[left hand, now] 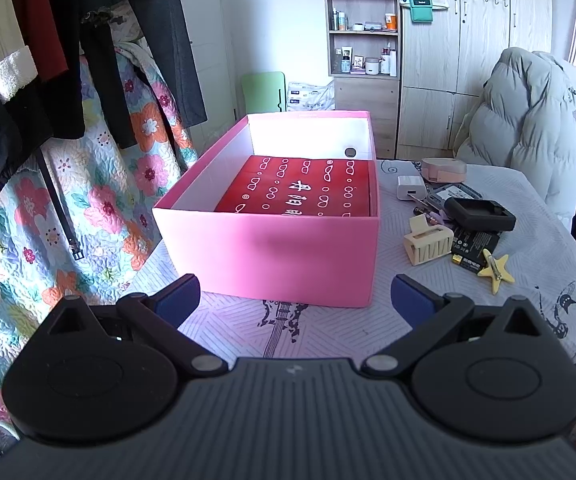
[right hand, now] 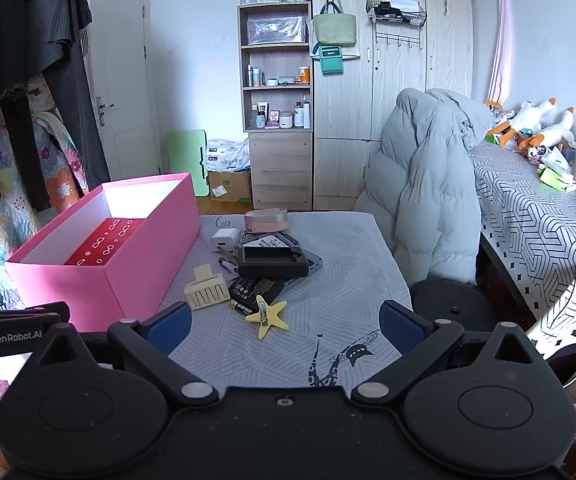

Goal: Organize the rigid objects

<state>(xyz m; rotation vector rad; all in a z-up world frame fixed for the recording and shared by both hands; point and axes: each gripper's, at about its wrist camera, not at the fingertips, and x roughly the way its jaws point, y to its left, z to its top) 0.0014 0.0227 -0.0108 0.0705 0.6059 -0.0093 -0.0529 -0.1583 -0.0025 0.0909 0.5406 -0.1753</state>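
Both claws, left [left hand: 295, 296] and right [right hand: 284, 322], gape empty; the pink box [left hand: 272, 254] on the bench [right hand: 328, 292] lies lengthwise, pointing toward the shelf [right hand: 276, 68].

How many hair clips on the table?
2. A cream ribbed plastic claw clip lies beside the open pink cardboard box. A yellow star-shaped clip lies just right of it, nearest the right gripper. More may hide under the pile of black items.

Clothed table [right hand: 328, 280] with pink box [right hand: 128, 276], small clutter [right hand: 264, 264].
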